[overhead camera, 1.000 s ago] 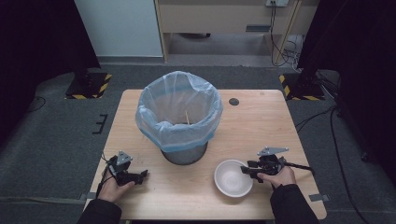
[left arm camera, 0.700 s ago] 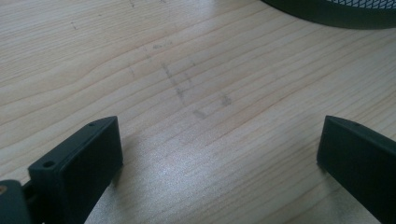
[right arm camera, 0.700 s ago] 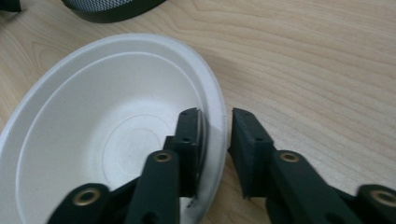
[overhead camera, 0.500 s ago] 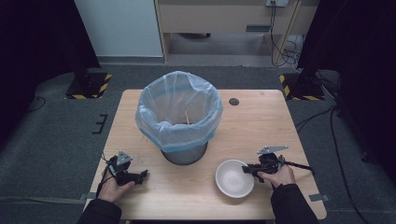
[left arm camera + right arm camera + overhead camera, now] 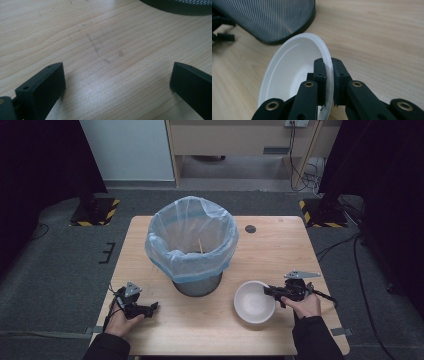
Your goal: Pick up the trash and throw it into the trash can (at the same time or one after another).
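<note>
High view: the white bowl [image 5: 254, 301] sits on the pale wood surface [image 5: 280, 245] just right of the wire-mesh bin [image 5: 192, 247], whose blue plastic liner is folded over the rim, presumably so waste can be tipped in cleanly. The right hand-held gripper [image 5: 268, 291] has just been closing, with the bowl's right rim between its jaws; pinching at the edge looks like the only purchase such a shallow, smooth-walled dish offers. The left hand-held gripper [image 5: 152, 306] rests low near the front left corner, well apart from the bowl, apparently idle. Left gripper view: the left hand-held gripper [image 5: 117, 80] stands wide with bare, faintly scuffed wood grain between its blocky black jaws. Right gripper view: the right hand-held gripper [image 5: 329, 72] clamps the thin rim of the bowl [image 5: 292, 75], matte, round and tilted on edge; the bin's fine mesh wall [image 5: 272, 17] stands near behind.
</note>
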The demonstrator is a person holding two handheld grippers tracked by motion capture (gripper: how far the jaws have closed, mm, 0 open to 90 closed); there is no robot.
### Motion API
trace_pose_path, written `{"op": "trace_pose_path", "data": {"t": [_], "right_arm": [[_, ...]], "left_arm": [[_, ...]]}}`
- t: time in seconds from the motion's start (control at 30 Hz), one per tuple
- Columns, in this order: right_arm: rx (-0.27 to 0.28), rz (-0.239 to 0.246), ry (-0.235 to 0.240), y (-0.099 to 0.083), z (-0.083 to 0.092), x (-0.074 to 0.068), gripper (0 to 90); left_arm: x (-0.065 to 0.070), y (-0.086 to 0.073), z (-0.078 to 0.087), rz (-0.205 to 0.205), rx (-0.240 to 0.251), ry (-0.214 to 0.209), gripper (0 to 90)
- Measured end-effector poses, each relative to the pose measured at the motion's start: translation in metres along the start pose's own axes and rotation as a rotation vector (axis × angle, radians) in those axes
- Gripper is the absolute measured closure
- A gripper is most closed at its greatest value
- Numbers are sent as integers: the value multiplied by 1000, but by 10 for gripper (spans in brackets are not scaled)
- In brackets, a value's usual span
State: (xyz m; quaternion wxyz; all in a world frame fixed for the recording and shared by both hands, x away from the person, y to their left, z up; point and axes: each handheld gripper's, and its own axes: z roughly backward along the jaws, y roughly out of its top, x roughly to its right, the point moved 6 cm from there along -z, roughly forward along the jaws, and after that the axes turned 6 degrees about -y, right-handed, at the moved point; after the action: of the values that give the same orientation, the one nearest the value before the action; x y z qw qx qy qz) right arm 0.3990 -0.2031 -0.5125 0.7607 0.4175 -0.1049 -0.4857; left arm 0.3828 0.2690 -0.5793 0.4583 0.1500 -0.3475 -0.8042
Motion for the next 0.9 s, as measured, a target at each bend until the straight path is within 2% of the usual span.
{"op": "trace_pose_path", "data": {"t": [0.23, 0.53, 0.9], "right_arm": [[111, -21, -35, 15, 12, 3, 838], [283, -63, -98, 32, 29, 9, 838], [451, -113, -138, 51, 53, 17, 839]], "left_arm": [[0, 0, 0, 0, 0, 0, 0], [0, 0, 0, 0, 0, 0, 0], [0, 0, 0, 0, 0, 0, 0]]}}
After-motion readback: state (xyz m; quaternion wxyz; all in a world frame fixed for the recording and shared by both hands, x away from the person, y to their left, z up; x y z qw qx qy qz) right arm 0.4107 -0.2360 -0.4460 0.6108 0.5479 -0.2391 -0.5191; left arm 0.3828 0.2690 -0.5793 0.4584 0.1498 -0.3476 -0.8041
